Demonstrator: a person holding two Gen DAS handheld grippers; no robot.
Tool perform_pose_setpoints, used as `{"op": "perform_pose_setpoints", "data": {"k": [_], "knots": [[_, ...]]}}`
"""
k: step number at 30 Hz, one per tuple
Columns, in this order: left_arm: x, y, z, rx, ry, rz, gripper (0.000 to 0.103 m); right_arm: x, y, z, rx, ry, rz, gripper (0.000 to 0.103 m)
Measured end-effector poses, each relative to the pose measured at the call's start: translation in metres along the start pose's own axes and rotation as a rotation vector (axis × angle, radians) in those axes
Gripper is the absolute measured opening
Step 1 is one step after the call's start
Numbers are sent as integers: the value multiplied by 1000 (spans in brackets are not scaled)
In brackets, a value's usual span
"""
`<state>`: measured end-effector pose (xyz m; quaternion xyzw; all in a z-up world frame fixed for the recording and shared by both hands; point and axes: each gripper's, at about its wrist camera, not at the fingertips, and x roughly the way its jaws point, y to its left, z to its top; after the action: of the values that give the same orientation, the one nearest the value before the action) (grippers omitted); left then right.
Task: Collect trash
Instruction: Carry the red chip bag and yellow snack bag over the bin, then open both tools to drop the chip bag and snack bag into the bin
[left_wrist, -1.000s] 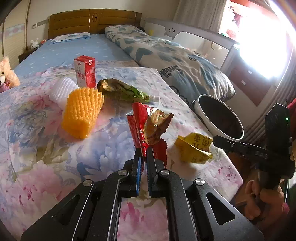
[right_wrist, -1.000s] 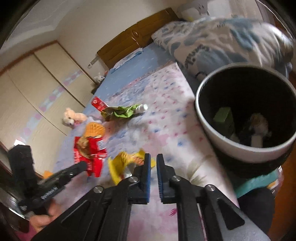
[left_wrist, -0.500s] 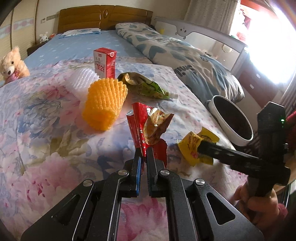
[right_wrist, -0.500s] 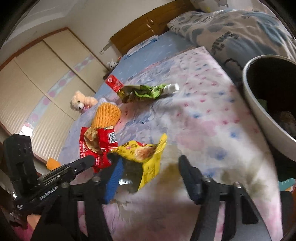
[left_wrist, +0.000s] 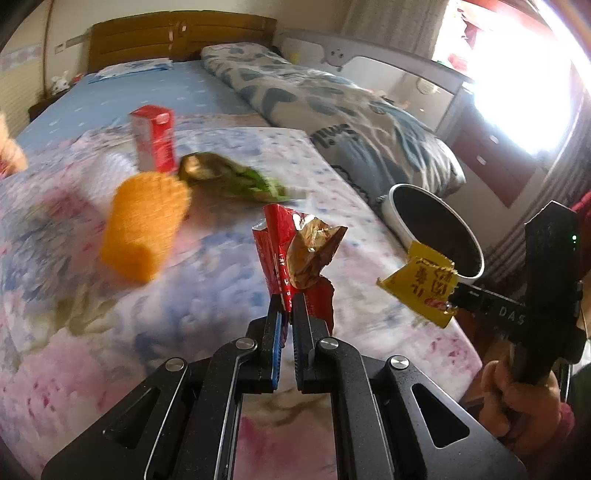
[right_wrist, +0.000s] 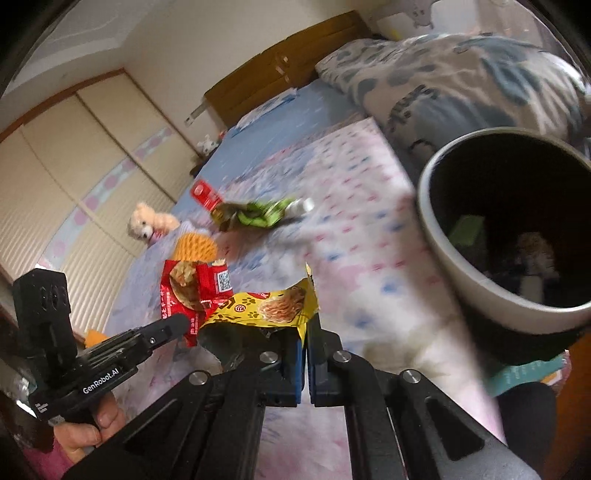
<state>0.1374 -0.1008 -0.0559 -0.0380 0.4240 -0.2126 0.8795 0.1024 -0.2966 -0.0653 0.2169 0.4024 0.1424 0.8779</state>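
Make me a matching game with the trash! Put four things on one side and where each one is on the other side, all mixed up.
Things:
1. red wrapper
2. yellow wrapper
3. orange foam net
4. red carton

Places:
A. standing upright on the bed
B. pinched in the right gripper
C. lying on the flowery blanket
D. pinched in the left gripper

Pairs: 1-D, 2-B, 3-C, 4-A

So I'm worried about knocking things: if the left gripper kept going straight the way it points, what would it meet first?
Probably the floral bedspread just past its red wrapper; the orange foam net lies left of that line. Depth is unclear.
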Motion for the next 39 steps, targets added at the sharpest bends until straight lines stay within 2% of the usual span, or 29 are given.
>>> {"op": "perform_pose_setpoints", "data": {"k": [8,16,24,32,39], "knots": [[16,-46,16,84,14,-61,4,-44,-45,15,62,-84,-80,1],[35,-92,32,162,33,-115,4,-69,-87,25,119,-124,-163,1],[53,-124,47,207,48,-148,4,-74,-112,31,146,-124,-204,2],[74,-152,61,265,64,-148,4,-72,-127,43,143,-113,-232,2],[94,-165,71,268,104,-161,4,-68,-138,55,133,-97,-254,2]]}}
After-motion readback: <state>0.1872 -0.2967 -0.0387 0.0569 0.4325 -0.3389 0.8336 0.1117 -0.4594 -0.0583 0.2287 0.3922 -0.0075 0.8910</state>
